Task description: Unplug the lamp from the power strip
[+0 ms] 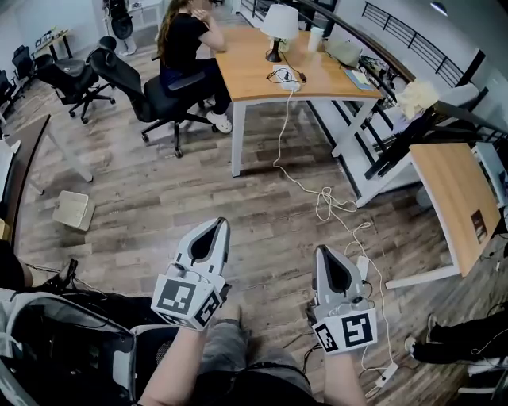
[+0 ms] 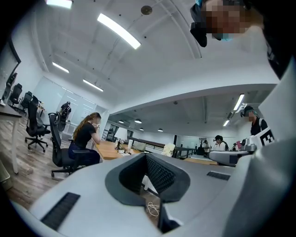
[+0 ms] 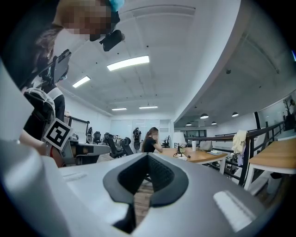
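Observation:
A lamp with a white shade [image 1: 279,22] stands on the far wooden table [image 1: 246,75]; it also shows small in the right gripper view [image 3: 179,139]. Beside it on the tabletop lies a white power strip [image 1: 287,79] with a dark cable coiled at it. A white cord [image 1: 317,194] runs from there down over the floor towards me. My left gripper [image 1: 218,227] [image 2: 146,155] and right gripper [image 1: 324,254] [image 3: 148,156] are held low in front of me, far from the table. Both are shut with nothing in them and point towards the table.
A person [image 1: 186,40] sits at the table's left side on a black chair. More office chairs [image 1: 71,75] stand at the far left, and a cardboard box [image 1: 74,210] lies on the floor. A second wooden table [image 1: 460,198] is at the right. A railing [image 1: 381,119] runs behind the tables.

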